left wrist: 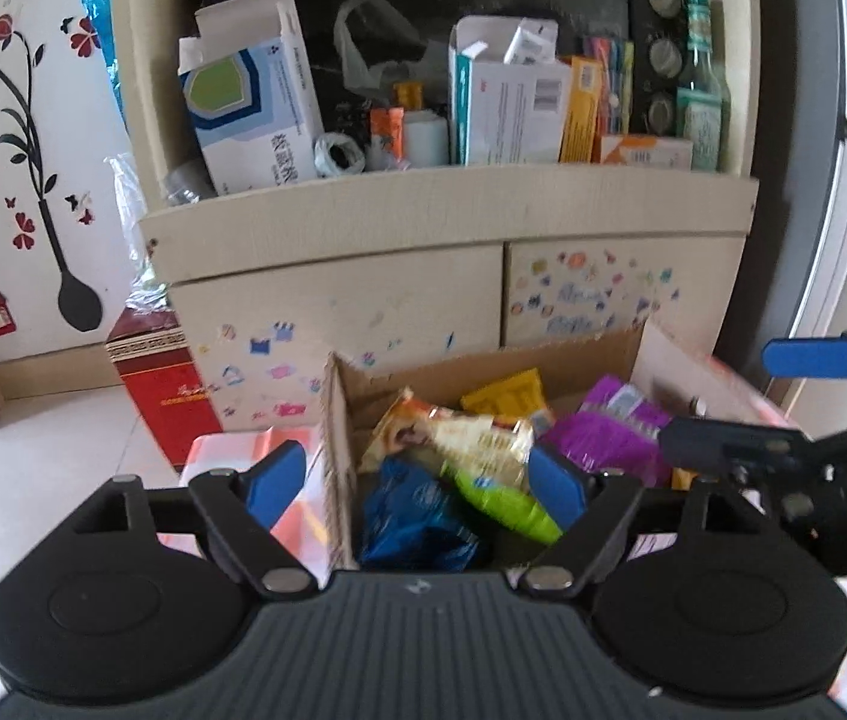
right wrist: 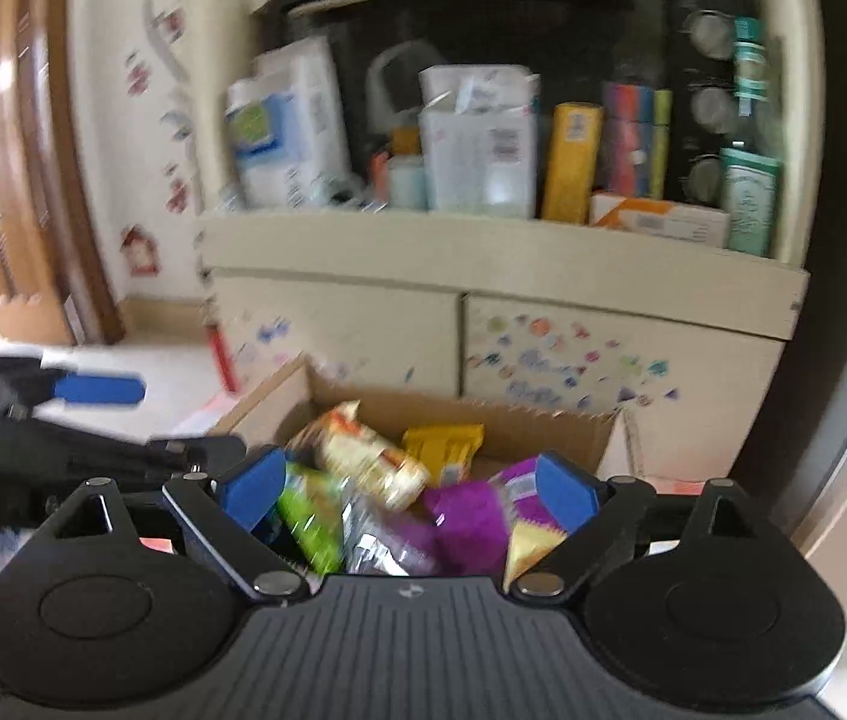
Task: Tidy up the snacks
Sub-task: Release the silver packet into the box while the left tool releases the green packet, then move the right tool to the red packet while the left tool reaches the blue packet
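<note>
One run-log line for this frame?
left gripper: open, empty | right gripper: open, empty | snack packets in cardboard box

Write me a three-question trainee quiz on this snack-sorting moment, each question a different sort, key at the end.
1. True or false: the left claw is clamped on the blue snack bag.
2. Multiple choice: the snacks lie in A) a wire basket, B) an open cardboard box, C) a drawer.
3. Fill in: the packet at the far wall of the box, behind the purple one, is coloured ____.

Key
1. False. Both the left and the right claw stand open above the box, holding nothing.
2. B.
3. Yellow: the yellow packet.
</note>
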Available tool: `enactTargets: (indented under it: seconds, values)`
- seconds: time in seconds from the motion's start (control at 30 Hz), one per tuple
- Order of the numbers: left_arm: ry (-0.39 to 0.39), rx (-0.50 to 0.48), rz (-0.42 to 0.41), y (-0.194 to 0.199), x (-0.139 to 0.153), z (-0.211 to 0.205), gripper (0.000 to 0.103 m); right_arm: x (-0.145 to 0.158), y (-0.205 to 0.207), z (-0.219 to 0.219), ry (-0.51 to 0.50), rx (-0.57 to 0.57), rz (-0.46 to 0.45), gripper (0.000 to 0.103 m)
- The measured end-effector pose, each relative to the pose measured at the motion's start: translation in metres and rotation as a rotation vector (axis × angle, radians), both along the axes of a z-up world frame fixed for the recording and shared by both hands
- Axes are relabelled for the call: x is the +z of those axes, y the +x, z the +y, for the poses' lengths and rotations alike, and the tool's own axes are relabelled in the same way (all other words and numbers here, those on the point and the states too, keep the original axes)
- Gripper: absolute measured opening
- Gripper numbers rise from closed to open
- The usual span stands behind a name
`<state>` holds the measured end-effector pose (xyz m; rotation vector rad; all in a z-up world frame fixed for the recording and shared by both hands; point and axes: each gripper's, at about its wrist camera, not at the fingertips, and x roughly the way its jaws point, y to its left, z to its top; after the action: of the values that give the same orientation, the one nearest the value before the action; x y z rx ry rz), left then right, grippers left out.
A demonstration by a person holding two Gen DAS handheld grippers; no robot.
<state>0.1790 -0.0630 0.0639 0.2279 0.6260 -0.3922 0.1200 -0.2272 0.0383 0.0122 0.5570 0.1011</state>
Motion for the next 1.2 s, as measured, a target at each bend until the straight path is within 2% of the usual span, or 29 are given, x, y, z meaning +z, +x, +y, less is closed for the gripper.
enactTargets:
  seconds: [0.13,0.43,0.6,0.97,1.2]
  values:
    - [0.024,0.012,0.032,-0.009,-0.006,0.013,0.081,-0.009,-0.007,0.007,-0.017,0.048,0.045,0.094]
    - [0.122,0.008,0.074,-0.038,-0.018,0.03,0.084,-0.022,-0.016,0.015,0.026,0.082,0.133,0.094]
    - [0.164,-0.002,0.102,-0.049,-0.027,0.034,0.084,-0.033,-0.015,0.021,0.026,0.099,0.211,0.094]
    - [0.23,-0.027,0.162,-0.053,-0.05,0.05,0.087,-0.063,-0.001,0.027,0.061,0.073,0.337,0.08]
    - [0.269,0.006,0.197,-0.047,-0.066,0.06,0.087,-0.074,0.01,0.039,0.027,0.047,0.359,0.079]
